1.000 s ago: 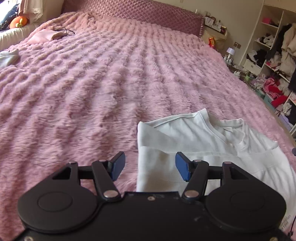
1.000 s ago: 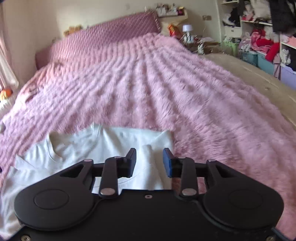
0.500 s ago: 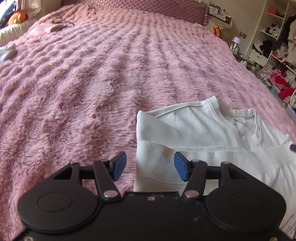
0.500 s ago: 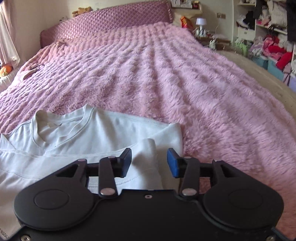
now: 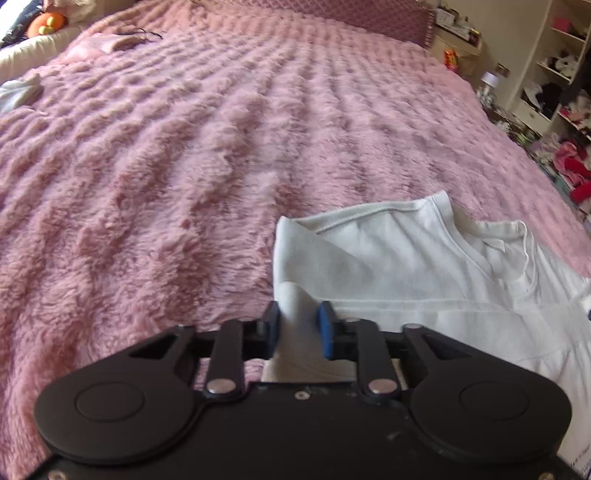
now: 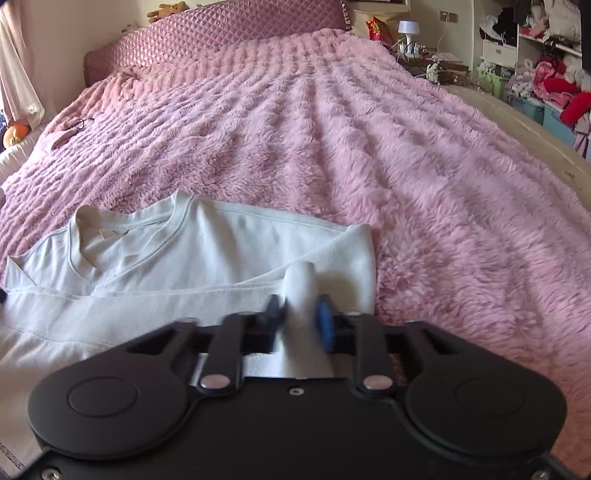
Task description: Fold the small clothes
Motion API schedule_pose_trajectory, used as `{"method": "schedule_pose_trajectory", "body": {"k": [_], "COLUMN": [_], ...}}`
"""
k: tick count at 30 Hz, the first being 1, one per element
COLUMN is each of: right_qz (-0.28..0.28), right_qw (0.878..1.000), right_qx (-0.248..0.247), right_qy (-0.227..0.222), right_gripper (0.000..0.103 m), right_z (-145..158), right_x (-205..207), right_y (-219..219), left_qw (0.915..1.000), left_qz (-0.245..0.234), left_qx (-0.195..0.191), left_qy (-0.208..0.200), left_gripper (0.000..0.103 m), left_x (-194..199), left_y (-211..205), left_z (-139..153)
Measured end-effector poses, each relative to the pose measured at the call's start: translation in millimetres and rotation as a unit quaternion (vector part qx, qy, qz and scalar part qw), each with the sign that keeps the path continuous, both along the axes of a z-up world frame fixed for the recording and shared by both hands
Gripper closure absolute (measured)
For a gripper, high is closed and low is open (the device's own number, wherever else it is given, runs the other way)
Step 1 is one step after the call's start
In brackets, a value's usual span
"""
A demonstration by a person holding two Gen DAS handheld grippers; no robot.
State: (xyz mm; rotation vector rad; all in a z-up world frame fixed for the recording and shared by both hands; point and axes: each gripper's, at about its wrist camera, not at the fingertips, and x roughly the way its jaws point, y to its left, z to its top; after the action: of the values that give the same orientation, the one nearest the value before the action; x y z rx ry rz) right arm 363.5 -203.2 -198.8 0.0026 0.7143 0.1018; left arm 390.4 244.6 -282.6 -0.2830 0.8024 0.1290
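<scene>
Fluffy pink blanket [image 5: 229, 155] covering the bed, white t-shirt [image 5: 413, 266] at its near edge, left gripper [image 5: 298, 325] just closed on a pinched fabric fold, right gripper [image 6: 300, 317] likewise, quilted headboard [image 6: 236, 33] at far edge, cluttered shelves [image 6: 535, 44] beyond the right edge

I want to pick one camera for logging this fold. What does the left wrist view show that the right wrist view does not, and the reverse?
Only the left wrist view: the left tool pinching the white shirt at its left edge, and a white cloth far off on the bed.

Only the right wrist view: the right tool pinching the shirt's right edge, a teddy bear on the headboard, and a lamp.

Both: the shirt lying on the pink blanket, its neckline away from the tools, and cluttered shelves.
</scene>
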Motion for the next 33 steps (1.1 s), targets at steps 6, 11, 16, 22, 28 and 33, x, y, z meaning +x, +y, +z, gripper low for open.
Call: {"method": "schedule_pose_trajectory", "body": {"k": [6,11,16,22,28,33], "right_qz": [-0.008,-0.013,-0.027,-0.043,-0.068,-0.066], "right_qw": [0.998,0.995,0.996,0.999,0.996,0.992], "right_qx": [0.028,0.030,0.027,0.012,0.056,0.086], "right_qy": [-0.047,-0.096,-0.085,-0.023,-0.030,-0.058], "right_gripper": [0.093,0.095,0.095,0.095,0.084,0.070], "right_z": [18,42,41,-6,-7,27], "right_x": [-21,-30,-2,22,12,-23], "right_y": [-4,-4,-11,-14,-27,-30], "left_qw": [0.9965,0.9917,0.9933,0.9991,0.9988,0.9981], "left_qz": [0.016,0.007,0.013,0.011,0.037,0.031], "left_qx": [-0.018,-0.013,-0.004,0.024,0.000,-0.016], "left_qy": [-0.080,-0.128,-0.114,-0.035,-0.030,-0.051], "left_gripper": [0.100,0.100,0.100,0.089,0.071,0.023], "left_x": [-25,-24,6,33,31,-2], "left_y": [-1,-2,4,2,10,8], "left_z": [24,47,34,-15,-14,18]}}
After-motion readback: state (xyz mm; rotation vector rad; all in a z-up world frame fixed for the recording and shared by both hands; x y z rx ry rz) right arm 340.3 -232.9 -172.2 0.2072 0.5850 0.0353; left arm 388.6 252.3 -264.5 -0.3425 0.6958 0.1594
